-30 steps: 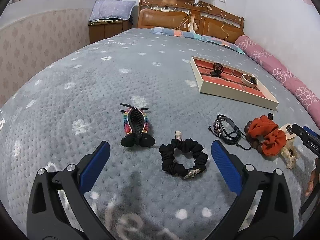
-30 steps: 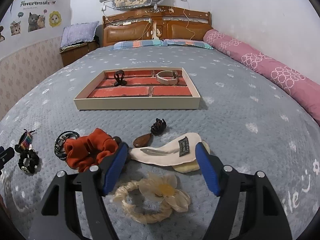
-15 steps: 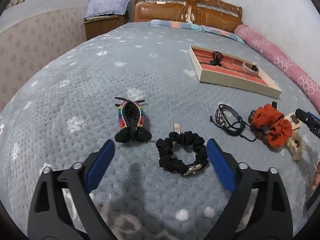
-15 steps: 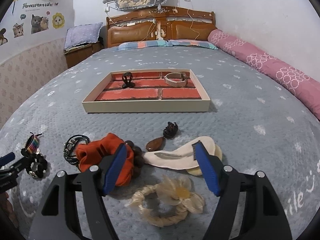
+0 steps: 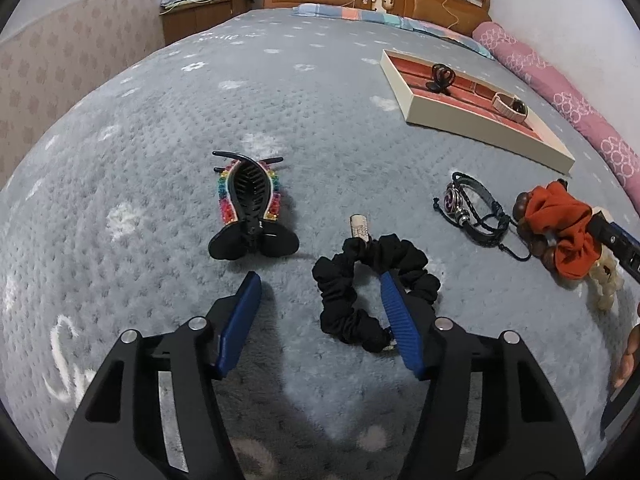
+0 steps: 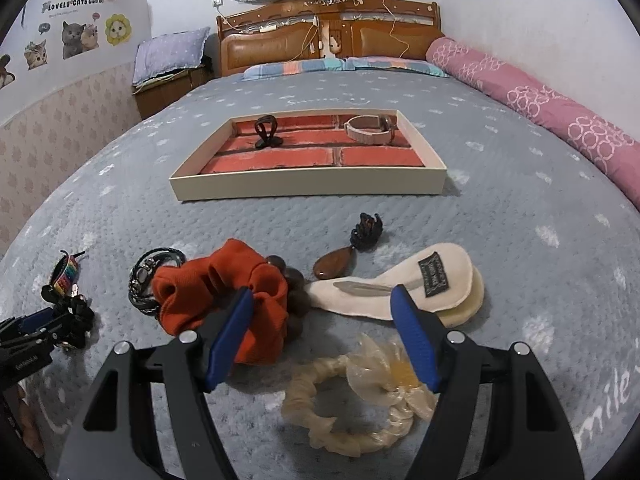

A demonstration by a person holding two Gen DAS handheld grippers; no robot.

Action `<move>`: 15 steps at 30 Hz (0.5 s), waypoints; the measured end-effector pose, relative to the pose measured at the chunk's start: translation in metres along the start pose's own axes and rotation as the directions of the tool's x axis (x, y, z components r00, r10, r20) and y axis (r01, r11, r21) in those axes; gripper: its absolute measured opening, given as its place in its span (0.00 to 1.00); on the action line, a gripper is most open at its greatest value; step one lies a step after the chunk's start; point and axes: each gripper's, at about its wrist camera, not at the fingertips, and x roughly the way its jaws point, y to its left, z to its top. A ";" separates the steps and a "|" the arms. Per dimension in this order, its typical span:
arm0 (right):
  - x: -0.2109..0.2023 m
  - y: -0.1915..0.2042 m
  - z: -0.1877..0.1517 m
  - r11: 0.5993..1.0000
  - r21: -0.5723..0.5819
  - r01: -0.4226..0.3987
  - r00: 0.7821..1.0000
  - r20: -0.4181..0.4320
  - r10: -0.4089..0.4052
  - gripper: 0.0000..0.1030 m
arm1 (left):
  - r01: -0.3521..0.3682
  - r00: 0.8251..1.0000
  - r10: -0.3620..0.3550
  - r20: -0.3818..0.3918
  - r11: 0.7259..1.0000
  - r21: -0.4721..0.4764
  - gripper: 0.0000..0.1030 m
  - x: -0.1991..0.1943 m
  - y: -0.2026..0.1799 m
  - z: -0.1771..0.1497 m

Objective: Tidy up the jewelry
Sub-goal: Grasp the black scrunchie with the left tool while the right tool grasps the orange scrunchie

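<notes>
Closing over the grey flower-dotted bedspread (image 5: 168, 128), the left gripper (image 5: 320, 292) has its jaws narrowing around the near loop of a black scrunchie (image 5: 352, 276); the right blue pad lies across the fabric, the left pad is still clear of it. Just left of the scrunchie lies a black claw clip with rainbow beads (image 5: 250, 200).

The right gripper (image 6: 322, 306) hangs with its jaws fairly wide and empty. A cream flower hair tie (image 6: 352, 404) lies on the bedspread below them. Between their tips show an orange scrunchie (image 6: 224, 288) touching brown beads, and a cream hair clip (image 6: 404, 284). Left of the orange scrunchie sits a dark braided bracelet (image 6: 150, 276); beyond are a brown teardrop pendant (image 6: 334, 264) and a small dark claw clip (image 6: 366, 230).

Farther up the bed stands a shallow cream tray (image 6: 308, 188) with a brick-patterned floor, holding a dark claw clip (image 6: 267, 132) at back left and a pink watch band (image 6: 370, 130) at back right.

Behind it come striped pillows (image 6: 344, 66), a long pink bolster (image 6: 552, 112) along the right wall, a carved wooden headboard (image 6: 328, 36), a bedside cabinet (image 6: 168, 88) and cat stickers (image 6: 78, 38) on the left wall.
</notes>
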 end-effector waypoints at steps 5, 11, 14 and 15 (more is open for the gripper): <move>-0.004 0.004 0.004 1.000 0.007 -0.017 1.000 0.011 0.017 0.68 | -0.003 1.000 0.003 -0.005 1.000 0.007 0.59 0.001 -0.002 0.000; 0.017 0.014 -0.002 0.999 -0.010 -0.031 0.998 -0.063 0.030 0.68 | -0.016 1.000 0.016 -0.013 1.000 0.024 0.49 0.003 -0.005 0.000; 0.023 0.019 -0.006 0.999 -0.032 -0.023 0.997 -0.080 0.020 0.67 | -0.010 1.000 0.010 -0.010 1.000 0.014 0.38 0.002 -0.003 0.000; 0.023 0.019 -0.006 0.999 -0.034 -0.023 0.996 -0.081 0.020 0.66 | -0.002 1.000 0.003 -0.009 1.000 0.010 0.31 0.002 -0.002 0.000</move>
